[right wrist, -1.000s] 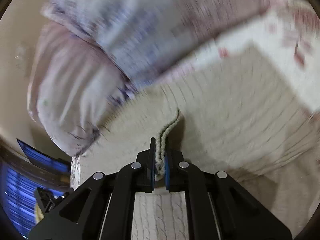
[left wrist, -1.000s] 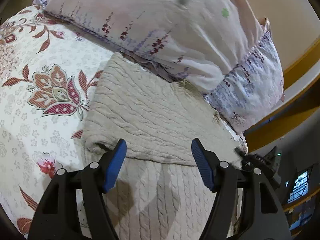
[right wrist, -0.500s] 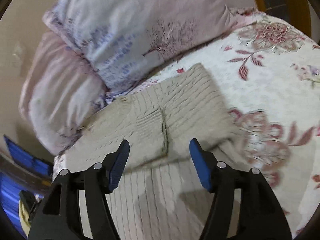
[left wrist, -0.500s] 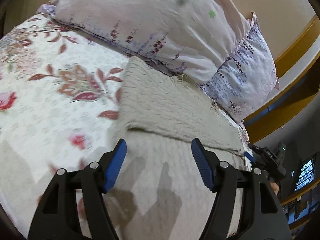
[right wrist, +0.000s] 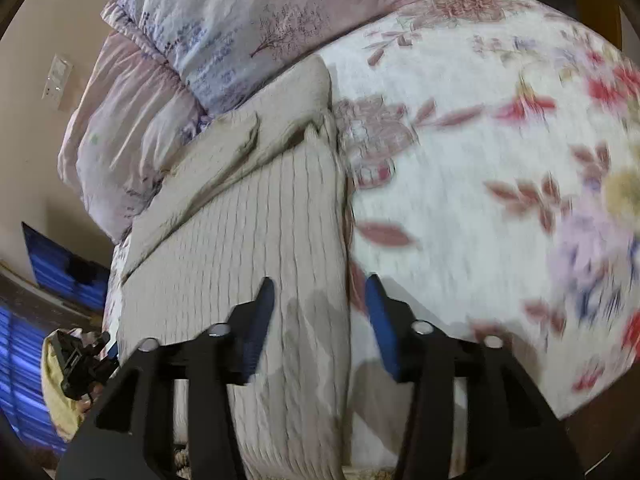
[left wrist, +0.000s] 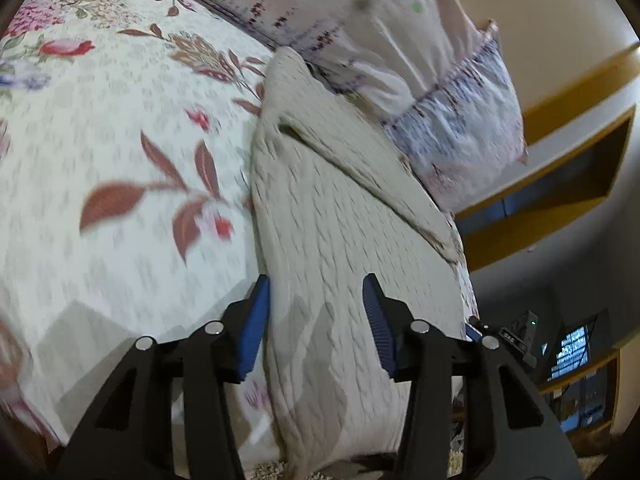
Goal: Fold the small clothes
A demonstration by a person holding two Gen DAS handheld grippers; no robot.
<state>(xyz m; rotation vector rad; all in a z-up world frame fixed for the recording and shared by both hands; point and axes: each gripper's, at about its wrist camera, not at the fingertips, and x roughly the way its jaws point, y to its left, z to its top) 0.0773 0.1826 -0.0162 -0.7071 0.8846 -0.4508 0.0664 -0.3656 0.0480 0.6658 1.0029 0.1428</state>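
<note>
A beige cable-knit sweater lies flat on the bed, its sleeves folded across its upper part. My left gripper hovers low over the sweater's left edge near the hem. Its jaws are closing with that edge between the blue pads, which do not press it. In the right wrist view the sweater shows its right edge between the pads of my right gripper. Those jaws are also closing, and the cloth is not pinched. The left gripper shows small at the lower left there.
A floral bedspread covers the bed beside the sweater. Two pillows lie against the sweater's top. A wooden shelf and a lit screen stand beyond the bed's edge.
The right gripper let go of the sleeve fold it pinched. Both grippers drew back toward the hem, each over a side edge. Both pairs of jaws have narrowed since half a second ago.
</note>
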